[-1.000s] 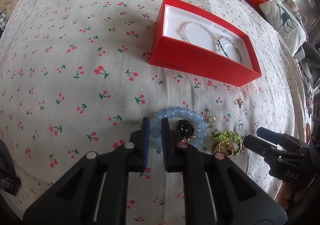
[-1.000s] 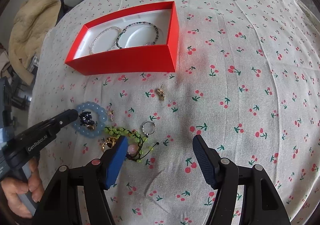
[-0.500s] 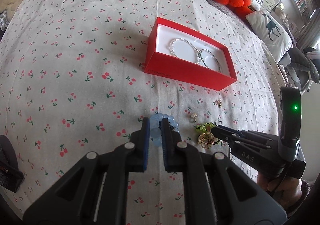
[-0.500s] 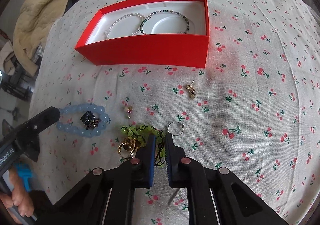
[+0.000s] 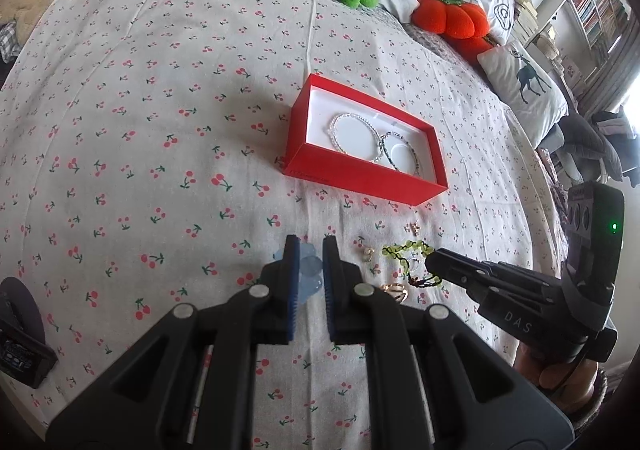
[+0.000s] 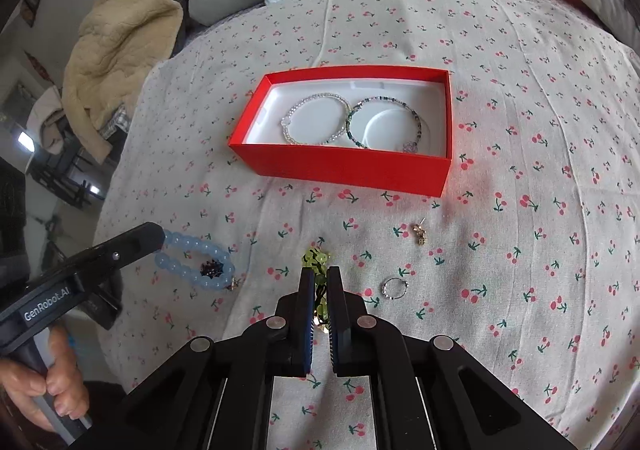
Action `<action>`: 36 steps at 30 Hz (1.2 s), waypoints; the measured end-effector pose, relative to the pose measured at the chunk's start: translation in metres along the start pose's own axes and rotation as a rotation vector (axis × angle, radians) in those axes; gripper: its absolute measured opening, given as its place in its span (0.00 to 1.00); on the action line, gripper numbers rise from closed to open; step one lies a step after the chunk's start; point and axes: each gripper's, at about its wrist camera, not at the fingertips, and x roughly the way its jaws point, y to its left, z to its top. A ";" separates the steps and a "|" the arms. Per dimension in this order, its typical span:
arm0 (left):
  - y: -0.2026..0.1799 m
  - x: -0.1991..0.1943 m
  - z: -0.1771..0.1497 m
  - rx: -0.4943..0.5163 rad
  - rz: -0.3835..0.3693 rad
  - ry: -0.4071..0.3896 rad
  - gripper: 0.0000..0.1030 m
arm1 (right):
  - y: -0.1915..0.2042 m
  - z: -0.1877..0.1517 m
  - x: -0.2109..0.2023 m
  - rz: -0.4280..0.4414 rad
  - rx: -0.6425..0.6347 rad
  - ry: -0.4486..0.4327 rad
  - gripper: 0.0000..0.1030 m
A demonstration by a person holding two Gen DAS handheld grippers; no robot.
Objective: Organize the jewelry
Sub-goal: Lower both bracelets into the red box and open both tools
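Two beaded bracelets point(image 6: 316, 118) already lay in the red box point(image 6: 340, 170). My left gripper point(image 5: 307, 270) was clamped on the blue bead bracelet point(image 6: 196, 260), and my right gripper point(image 6: 319, 284) was clamped on the green bead bracelet point(image 6: 316, 256), both near the bedsheet point(image 6: 520, 130) in front of the box. I judged neither yet boxed, with the loose ring point(image 6: 394, 287) and gold earring point(image 6: 419, 234) also remaining.
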 end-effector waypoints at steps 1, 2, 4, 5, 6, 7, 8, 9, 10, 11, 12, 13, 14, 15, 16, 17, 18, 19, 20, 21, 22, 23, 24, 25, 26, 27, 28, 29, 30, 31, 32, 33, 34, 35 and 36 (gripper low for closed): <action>-0.001 -0.002 0.001 -0.002 -0.002 -0.004 0.12 | 0.002 0.001 -0.004 0.005 -0.004 -0.010 0.06; -0.001 -0.003 0.002 -0.003 -0.006 -0.008 0.12 | 0.003 0.002 -0.008 0.011 -0.007 -0.019 0.06; -0.002 -0.006 0.006 -0.008 -0.014 -0.018 0.12 | 0.006 0.007 -0.015 0.022 -0.010 -0.039 0.06; -0.001 -0.007 0.009 -0.014 -0.018 -0.024 0.12 | 0.007 0.009 -0.020 0.025 -0.011 -0.050 0.06; -0.002 -0.008 0.011 -0.019 -0.025 -0.031 0.12 | 0.007 0.012 -0.025 0.029 -0.011 -0.063 0.06; -0.003 -0.008 0.014 -0.023 -0.032 -0.037 0.12 | 0.007 0.016 -0.029 0.032 -0.011 -0.075 0.06; -0.004 -0.009 0.017 -0.027 -0.040 -0.042 0.12 | 0.008 0.020 -0.032 0.033 -0.010 -0.087 0.06; -0.006 -0.009 0.020 -0.030 -0.050 -0.050 0.12 | 0.008 0.024 -0.034 0.034 -0.009 -0.097 0.06; -0.009 -0.009 0.023 -0.030 -0.059 -0.056 0.12 | 0.008 0.027 -0.036 0.034 -0.005 -0.106 0.06; -0.012 -0.009 0.026 -0.029 -0.068 -0.063 0.12 | 0.007 0.031 -0.037 0.035 0.000 -0.114 0.06; -0.016 -0.009 0.030 -0.026 -0.078 -0.070 0.12 | 0.007 0.035 -0.038 0.035 0.003 -0.121 0.06; -0.020 -0.009 0.034 -0.022 -0.087 -0.079 0.12 | 0.006 0.038 -0.039 0.034 0.007 -0.128 0.06; -0.025 -0.009 0.038 -0.019 -0.096 -0.087 0.12 | 0.006 0.041 -0.039 0.032 0.010 -0.133 0.06; -0.029 -0.009 0.042 -0.016 -0.108 -0.095 0.12 | 0.004 0.043 -0.039 0.030 0.013 -0.136 0.06; -0.033 -0.008 0.047 -0.012 -0.122 -0.102 0.12 | 0.002 0.045 -0.039 0.025 0.016 -0.139 0.06; -0.036 -0.007 0.051 -0.008 -0.132 -0.109 0.12 | 0.000 0.048 -0.039 0.019 0.020 -0.142 0.06; -0.040 -0.005 0.055 -0.002 -0.143 -0.113 0.12 | -0.002 0.050 -0.039 0.012 0.023 -0.143 0.06; -0.043 -0.003 0.060 0.002 -0.155 -0.120 0.12 | -0.006 0.053 -0.039 0.008 0.029 -0.144 0.06; -0.046 -0.001 0.063 0.002 -0.169 -0.126 0.12 | -0.009 0.055 -0.038 0.005 0.037 -0.145 0.06; -0.048 0.002 0.068 -0.001 -0.185 -0.131 0.12 | -0.013 0.057 -0.038 0.000 0.046 -0.145 0.06; -0.050 0.005 0.072 -0.002 -0.202 -0.133 0.12 | -0.017 0.059 -0.037 -0.007 0.052 -0.147 0.06; -0.053 0.010 0.076 -0.003 -0.219 -0.134 0.12 | -0.020 0.061 -0.036 -0.016 0.058 -0.149 0.06; -0.054 0.014 0.079 -0.004 -0.232 -0.134 0.12 | -0.024 0.063 -0.036 -0.023 0.063 -0.149 0.06; -0.055 0.019 0.082 -0.007 -0.245 -0.134 0.12 | -0.027 0.065 -0.035 -0.029 0.068 -0.150 0.06; -0.056 0.024 0.084 -0.009 -0.260 -0.131 0.12 | -0.030 0.066 -0.033 -0.035 0.073 -0.151 0.06; -0.056 0.029 0.085 -0.012 -0.273 -0.126 0.12 | -0.033 0.067 -0.032 -0.041 0.077 -0.150 0.06; -0.056 0.034 0.085 -0.013 -0.284 -0.123 0.12 | -0.036 0.068 -0.031 -0.046 0.081 -0.149 0.06; -0.055 0.039 0.087 -0.014 -0.285 -0.124 0.12 | -0.038 0.069 -0.029 -0.052 0.084 -0.148 0.06; -0.053 0.045 0.087 -0.013 -0.276 -0.125 0.12 | -0.039 0.070 -0.028 -0.059 0.086 -0.146 0.06; -0.051 0.050 0.088 -0.012 -0.265 -0.124 0.12 | -0.041 0.070 -0.027 -0.063 0.087 -0.144 0.06; -0.048 0.056 0.089 -0.013 -0.247 -0.120 0.12 | -0.042 0.071 -0.026 -0.064 0.088 -0.142 0.06; -0.044 0.061 0.089 -0.013 -0.218 -0.113 0.12 | -0.043 0.071 -0.026 -0.064 0.089 -0.142 0.06; -0.041 0.065 0.089 -0.010 -0.187 -0.108 0.12 | -0.044 0.072 -0.026 -0.065 0.087 -0.143 0.06; -0.038 0.068 0.089 -0.003 -0.160 -0.107 0.12 | -0.043 0.073 -0.027 -0.066 0.085 -0.145 0.06; -0.036 0.070 0.089 0.005 -0.136 -0.109 0.12 | -0.043 0.074 -0.027 -0.066 0.082 -0.147 0.06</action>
